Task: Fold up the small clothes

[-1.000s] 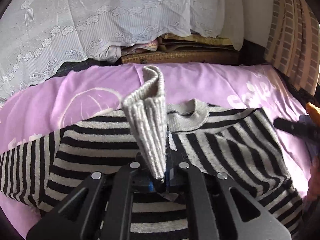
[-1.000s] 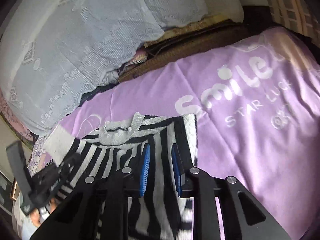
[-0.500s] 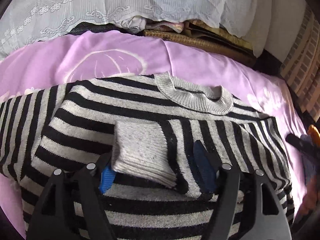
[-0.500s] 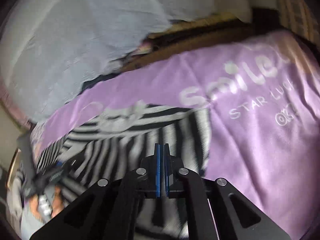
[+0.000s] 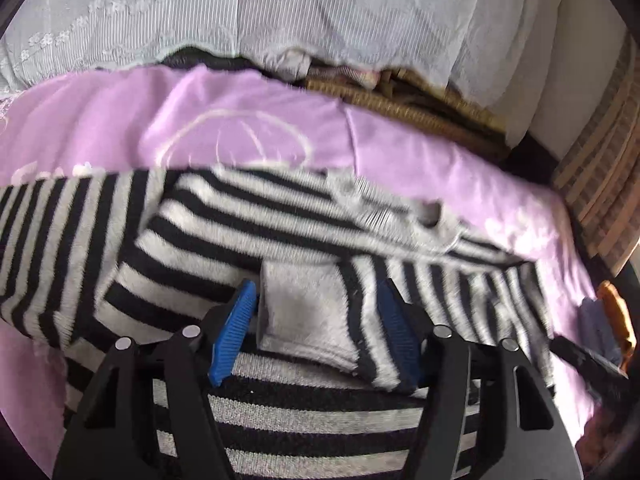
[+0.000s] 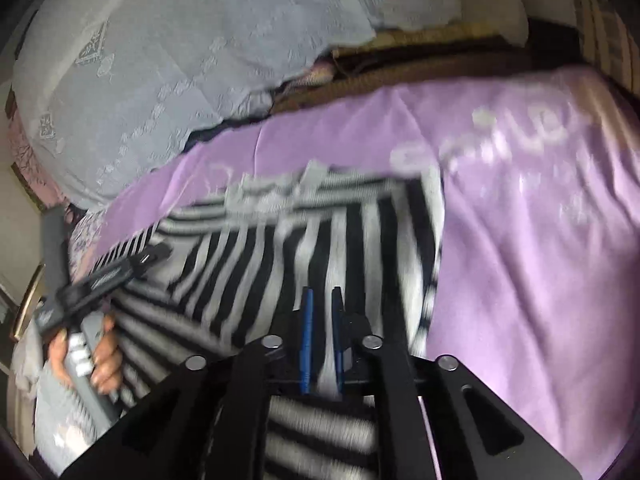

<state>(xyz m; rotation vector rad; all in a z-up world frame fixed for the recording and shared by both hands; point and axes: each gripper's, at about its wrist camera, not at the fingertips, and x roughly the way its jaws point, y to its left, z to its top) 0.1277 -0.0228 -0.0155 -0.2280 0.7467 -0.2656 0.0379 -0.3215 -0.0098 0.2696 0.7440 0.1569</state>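
Low, left gripper (image 5: 316, 320) over sweater (image 5: 240, 232)

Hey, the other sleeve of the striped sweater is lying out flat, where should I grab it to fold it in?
I would pinch the striped sweater at the far end of the spread sleeve, coming from its outer side. It lies flat on the purple sheet, and the grey cuff shows how the other sleeve lies once folded in.

Soft daylight; motion blur both views; fisheye edges dark, warped.
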